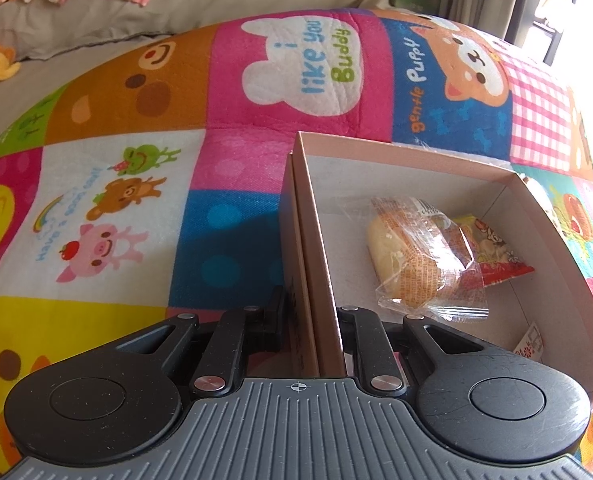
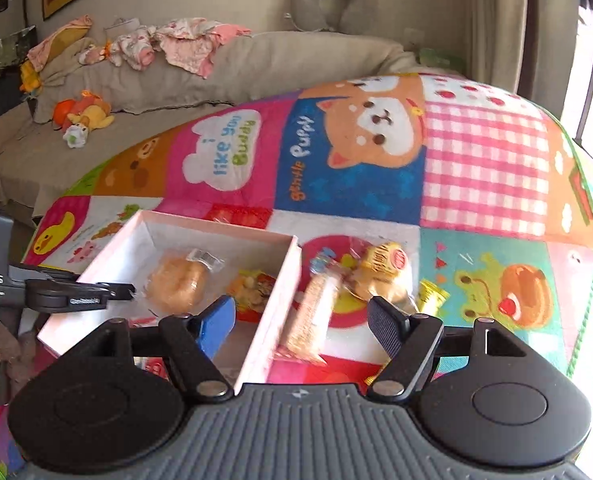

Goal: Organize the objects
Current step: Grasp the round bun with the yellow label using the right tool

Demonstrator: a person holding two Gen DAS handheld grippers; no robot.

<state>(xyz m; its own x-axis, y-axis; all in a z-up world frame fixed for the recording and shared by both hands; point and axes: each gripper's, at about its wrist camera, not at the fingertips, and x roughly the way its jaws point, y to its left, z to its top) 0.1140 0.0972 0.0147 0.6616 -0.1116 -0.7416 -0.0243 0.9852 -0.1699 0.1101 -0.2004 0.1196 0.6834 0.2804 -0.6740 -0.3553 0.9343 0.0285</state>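
The left gripper [image 1: 312, 312] points steeply downward, its jaws nearly together and clamped on a thin upright wall between the fingers. The right gripper [image 2: 302, 322] also tilts downward, jaws spread wide with nothing pressed between its fingertips.

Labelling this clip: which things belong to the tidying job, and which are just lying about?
Job:
- box
- wrapped bun and red snack packet inside it
- wrapped snacks beside it

Lying about:
- plush toy
- clothes
- neck pillow
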